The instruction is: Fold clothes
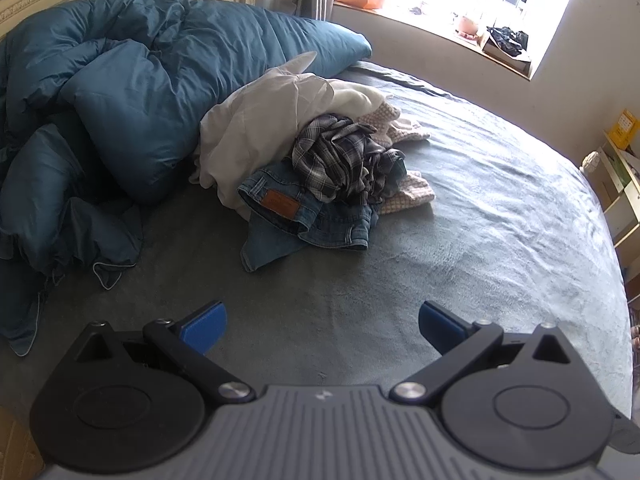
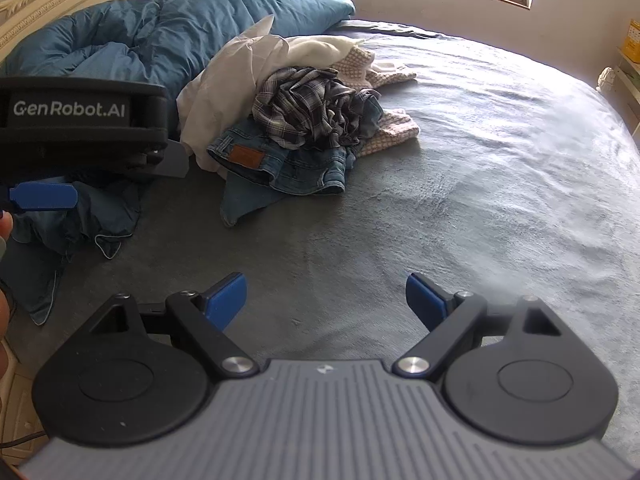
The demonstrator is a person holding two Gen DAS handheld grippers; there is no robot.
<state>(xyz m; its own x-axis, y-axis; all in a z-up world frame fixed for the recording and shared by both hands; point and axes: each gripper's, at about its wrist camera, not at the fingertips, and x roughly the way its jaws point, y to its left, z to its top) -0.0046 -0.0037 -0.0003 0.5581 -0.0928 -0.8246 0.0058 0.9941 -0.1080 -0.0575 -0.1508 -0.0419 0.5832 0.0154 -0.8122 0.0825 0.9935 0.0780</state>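
A heap of clothes lies on the bed: a dark plaid shirt (image 1: 344,158) (image 2: 308,108) on top, blue jeans (image 1: 308,216) (image 2: 280,164) with a brown patch beneath, a white garment (image 1: 256,132) (image 2: 224,80) behind, and a pink checked piece (image 1: 408,192) (image 2: 388,128) to the right. My left gripper (image 1: 322,326) hovers open above the grey sheet, well short of the heap, holding nothing. My right gripper (image 2: 326,298) is open too, also short of the heap. The left gripper's body (image 2: 80,120) shows at the left edge of the right wrist view.
A crumpled teal duvet (image 1: 120,92) (image 2: 140,40) fills the left and back of the bed. The grey sheet (image 1: 480,240) (image 2: 480,180) spreads to the right of the heap. A window sill (image 1: 440,28) with small items is behind; shelves (image 1: 620,184) stand at the right.
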